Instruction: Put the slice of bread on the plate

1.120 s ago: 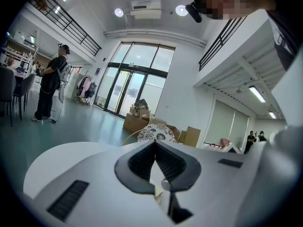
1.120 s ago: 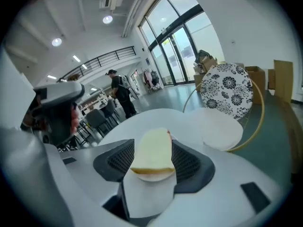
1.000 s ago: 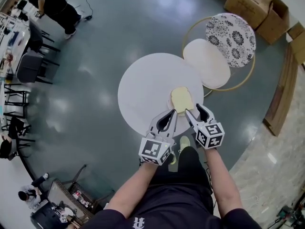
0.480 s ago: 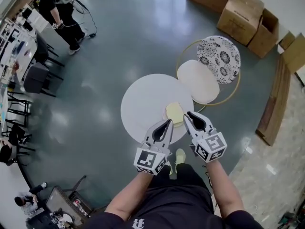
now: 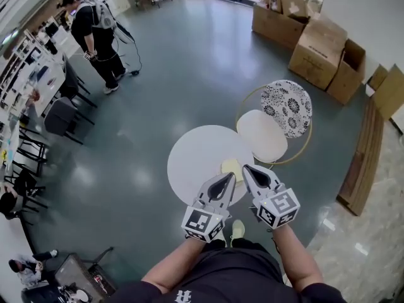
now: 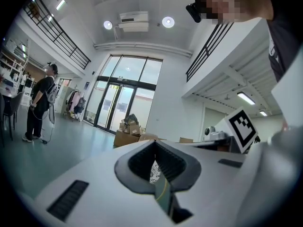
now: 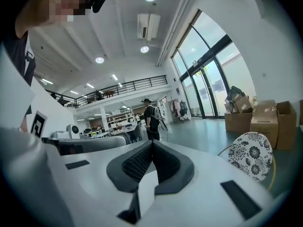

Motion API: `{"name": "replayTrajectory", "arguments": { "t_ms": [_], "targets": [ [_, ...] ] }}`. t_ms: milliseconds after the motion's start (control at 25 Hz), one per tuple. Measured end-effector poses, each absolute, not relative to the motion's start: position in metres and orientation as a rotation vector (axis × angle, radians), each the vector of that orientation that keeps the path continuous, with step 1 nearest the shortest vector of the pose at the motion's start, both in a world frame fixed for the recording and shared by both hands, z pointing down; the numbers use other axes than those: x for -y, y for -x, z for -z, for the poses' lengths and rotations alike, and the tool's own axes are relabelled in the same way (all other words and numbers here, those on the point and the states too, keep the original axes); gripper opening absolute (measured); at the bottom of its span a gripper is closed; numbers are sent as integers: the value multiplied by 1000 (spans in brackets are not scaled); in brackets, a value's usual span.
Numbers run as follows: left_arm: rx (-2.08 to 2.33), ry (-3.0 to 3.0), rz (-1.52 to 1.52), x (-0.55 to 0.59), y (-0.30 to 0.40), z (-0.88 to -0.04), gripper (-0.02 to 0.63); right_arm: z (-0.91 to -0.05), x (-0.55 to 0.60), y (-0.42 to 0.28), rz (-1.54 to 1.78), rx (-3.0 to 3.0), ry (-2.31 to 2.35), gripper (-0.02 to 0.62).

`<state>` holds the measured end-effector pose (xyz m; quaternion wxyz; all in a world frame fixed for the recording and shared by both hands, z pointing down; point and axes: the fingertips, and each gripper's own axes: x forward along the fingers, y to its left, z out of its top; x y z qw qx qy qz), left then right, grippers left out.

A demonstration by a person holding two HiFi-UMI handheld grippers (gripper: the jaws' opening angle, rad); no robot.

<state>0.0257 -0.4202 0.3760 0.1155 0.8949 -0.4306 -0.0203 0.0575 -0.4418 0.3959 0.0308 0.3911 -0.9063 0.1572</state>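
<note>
Two grippers held out level, side by side, above near edge of round table [image 5: 189, 150]: left gripper [image 5: 228, 177], right gripper [image 5: 247, 169], bare forearms behind. Left jaws pressed together, nothing gripped. Right jaws likewise closed, empty. One slice of bread [image 5: 231, 167] lying flat on one pale plate [image 5: 222, 171] at table's near right edge, touched by neither gripper. Two round stools beside table's right edge: one plain stool [image 5: 262, 136], one patterned stool [image 5: 287, 108]. One person [image 5: 95, 27] standing far off.
</note>
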Motion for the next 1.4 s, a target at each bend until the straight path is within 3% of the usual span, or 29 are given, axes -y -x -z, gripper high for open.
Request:
{"name": "replayTrajectory", "arguments": {
  "t_ms": [440,1400],
  "targets": [
    [1341,-2670,165,410,-26,-314,5,-334,431,-60,-308,2852,-1192,6],
    [1375,-2708,204,382,-31,-291,5,-302,401,-52,-204,2898,-1144,5]
  ]
}}
